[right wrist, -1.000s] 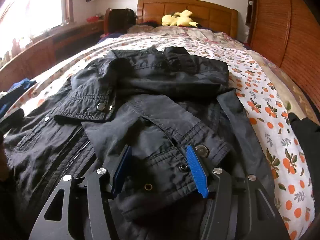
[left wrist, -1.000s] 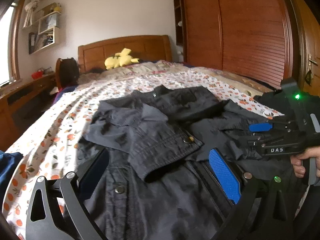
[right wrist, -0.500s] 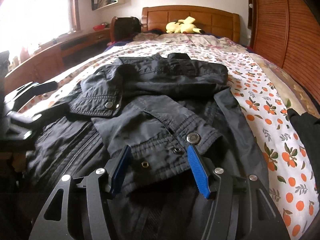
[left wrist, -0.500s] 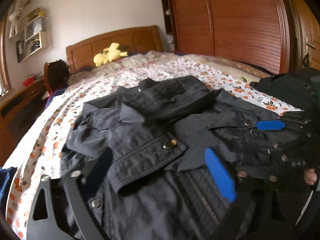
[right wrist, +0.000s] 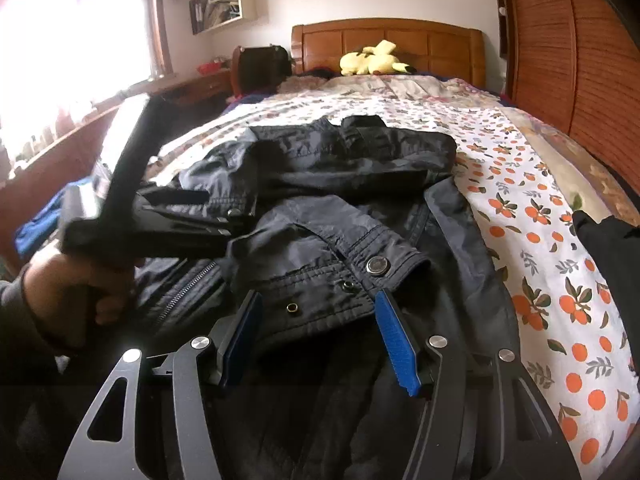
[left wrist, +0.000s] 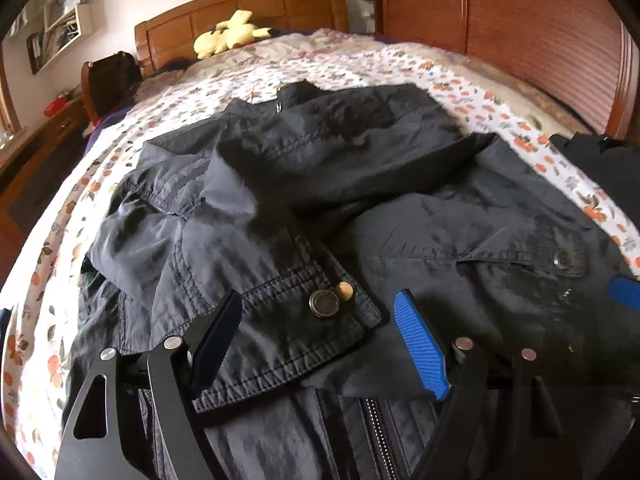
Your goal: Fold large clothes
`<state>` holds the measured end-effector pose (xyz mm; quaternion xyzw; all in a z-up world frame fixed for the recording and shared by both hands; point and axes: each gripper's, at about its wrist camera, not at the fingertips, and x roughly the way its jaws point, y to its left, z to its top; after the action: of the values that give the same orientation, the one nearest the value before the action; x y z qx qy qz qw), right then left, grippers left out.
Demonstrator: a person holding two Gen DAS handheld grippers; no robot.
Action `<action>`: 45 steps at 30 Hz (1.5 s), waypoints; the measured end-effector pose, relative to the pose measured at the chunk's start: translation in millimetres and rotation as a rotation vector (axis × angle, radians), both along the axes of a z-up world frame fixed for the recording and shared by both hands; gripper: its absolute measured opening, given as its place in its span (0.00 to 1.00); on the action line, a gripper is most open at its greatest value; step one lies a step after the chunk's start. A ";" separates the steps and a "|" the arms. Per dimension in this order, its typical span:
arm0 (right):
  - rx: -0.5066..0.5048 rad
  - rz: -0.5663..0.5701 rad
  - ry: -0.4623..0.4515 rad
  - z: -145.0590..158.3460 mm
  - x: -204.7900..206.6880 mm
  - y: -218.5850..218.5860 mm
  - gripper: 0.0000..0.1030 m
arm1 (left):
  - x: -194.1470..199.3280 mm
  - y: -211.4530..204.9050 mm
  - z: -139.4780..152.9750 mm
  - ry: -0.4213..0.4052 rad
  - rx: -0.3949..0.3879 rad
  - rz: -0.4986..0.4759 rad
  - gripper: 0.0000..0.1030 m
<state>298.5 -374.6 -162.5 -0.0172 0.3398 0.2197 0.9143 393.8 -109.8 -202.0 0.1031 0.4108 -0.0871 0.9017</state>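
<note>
We saw the dark jacket [left wrist: 320,208] lying mid-bed, sleeves folded across its front. Left hand-held gripper [left wrist: 320,336] had fingers apart w/ one cuff [left wrist: 304,320] btwn them; right hand-held gripper [right wrist: 320,332] likewise apart around the other cuff [right wrist: 344,284].

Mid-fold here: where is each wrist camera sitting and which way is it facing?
Left wrist: low over the near hem of the jacket, facing up the bed toward the headboard; shows the open left gripper astride the left cuff, plus a blue pad tip at the right edge.
Right wrist: same low spot further right, same heading; shows the open right gripper astride the right cuff, and the left hand holding its gripper.
Shared: jacket, headboard, yellow plush, floral sheet.
</note>
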 end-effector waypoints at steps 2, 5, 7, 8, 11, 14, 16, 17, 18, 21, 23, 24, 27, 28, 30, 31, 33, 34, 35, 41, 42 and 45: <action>-0.004 0.011 -0.013 3.0 -2.3 -1.4 0.55 | 1.8 -2.1 -5.6 0.013 0.026 0.009 0.78; -0.028 0.001 -0.043 6.2 -5.3 -2.9 0.60 | 4.0 1.9 -13.6 0.018 0.031 0.037 0.76; -0.023 -0.002 -0.038 6.4 -5.0 -3.7 0.60 | 2.9 5.9 -12.6 0.013 0.023 0.043 0.62; -0.015 -0.004 -0.037 7.6 -4.8 -4.6 0.60 | 2.3 7.6 -11.3 0.008 0.024 0.041 0.56; 0.005 -0.009 -0.036 11.2 -0.3 -5.0 0.60 | -1.7 9.4 -8.8 0.000 0.044 0.027 0.27; 0.029 -0.003 -0.035 15.4 5.2 -2.4 0.60 | -9.8 16.0 2.3 -0.040 0.056 0.016 0.17; 0.030 0.004 -0.033 15.9 8.5 2.8 0.60 | -16.7 23.5 15.0 -0.071 0.051 0.021 0.17; 0.026 0.007 -0.033 15.9 9.6 5.5 0.60 | -19.8 28.3 22.3 -0.093 0.052 0.026 0.16; 0.020 0.012 -0.034 15.9 10.6 9.4 0.60 | -21.8 31.2 27.6 -0.109 0.057 0.031 0.16; 0.006 0.022 -0.040 16.9 14.7 19.8 0.60 | -23.2 47.5 48.0 -0.165 0.090 0.062 0.15; 0.003 0.023 -0.041 17.7 17.1 25.5 0.60 | -20.4 63.5 58.4 -0.180 0.109 0.084 0.15; 0.007 0.023 -0.041 18.3 18.5 28.4 0.60 | -18.1 69.9 62.0 -0.184 0.118 0.094 0.15; 0.000 0.027 -0.041 17.8 22.5 37.9 0.60 | -10.6 93.5 71.6 -0.195 0.142 0.128 0.19; -0.003 0.029 -0.040 17.0 23.6 40.7 0.60 | -7.9 103.9 74.3 -0.197 0.152 0.150 0.24; -0.012 0.034 -0.032 13.7 26.9 46.8 0.60 | -6.1 123.1 77.9 -0.213 0.159 0.193 0.48; -0.016 0.035 -0.027 12.7 27.9 49.3 0.60 | -8.4 133.4 79.5 -0.224 0.146 0.209 0.61; -0.019 0.038 -0.023 11.1 30.3 53.9 0.60 | -12.7 148.1 79.9 -0.224 0.111 0.219 0.62; -0.021 0.040 -0.022 10.7 31.2 56.4 0.60 | -14.9 157.6 78.3 -0.214 0.091 0.230 0.62; -0.021 0.042 -0.021 10.6 31.3 58.0 0.60 | -16.2 164.3 76.4 -0.206 0.081 0.235 0.62; -0.026 0.056 -0.017 8.1 33.6 69.6 0.60 | -23.0 179.7 58.8 -0.164 0.085 0.227 0.63; -0.029 0.058 -0.016 7.5 34.1 71.4 0.60 | -23.3 181.2 55.4 -0.151 0.081 0.222 0.63; -0.036 0.064 -0.012 5.6 35.2 76.5 0.60 | -20.9 179.5 44.5 -0.121 0.066 0.213 0.63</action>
<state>333.7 -298.0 -156.9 -0.0461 0.3373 0.2427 0.9084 372.9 69.7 -157.6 0.0935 0.3669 0.0291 0.9251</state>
